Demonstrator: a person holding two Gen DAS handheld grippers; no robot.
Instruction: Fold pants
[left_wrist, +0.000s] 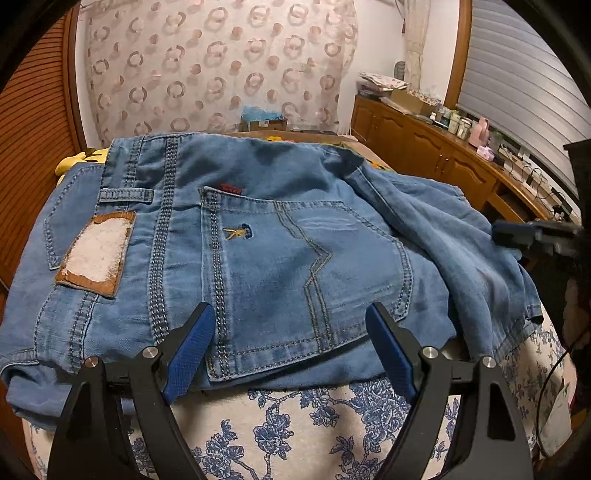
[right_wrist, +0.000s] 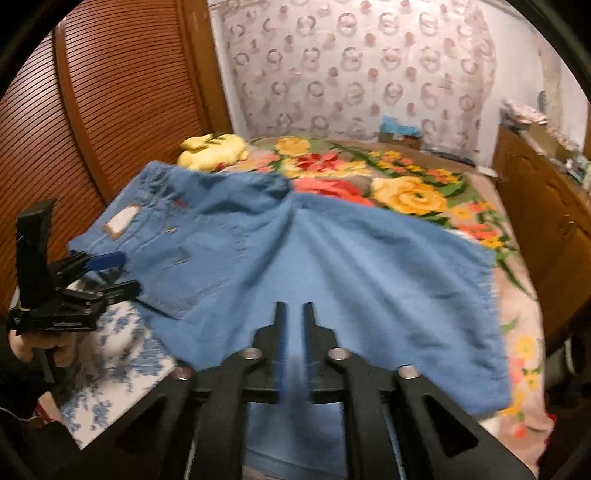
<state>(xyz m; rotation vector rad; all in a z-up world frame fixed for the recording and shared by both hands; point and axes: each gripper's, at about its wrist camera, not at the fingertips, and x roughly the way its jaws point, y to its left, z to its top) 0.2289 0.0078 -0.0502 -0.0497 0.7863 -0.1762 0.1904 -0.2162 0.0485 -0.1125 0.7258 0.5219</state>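
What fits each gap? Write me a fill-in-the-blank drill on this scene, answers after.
1. The left gripper hovers with jaws ___ over the pocket of the jeans.
2. The right gripper is ___ on a leg of the jeans.
3. The white patch has a ___ border.
4. The plush toy beyond the jeans is ___.

Missing words: open; shut; brown; yellow

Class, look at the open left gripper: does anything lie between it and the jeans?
Nothing visible does. The left gripper sits open right at the near edge of the jeans, its fingers over the back pocket, with only denim between them.
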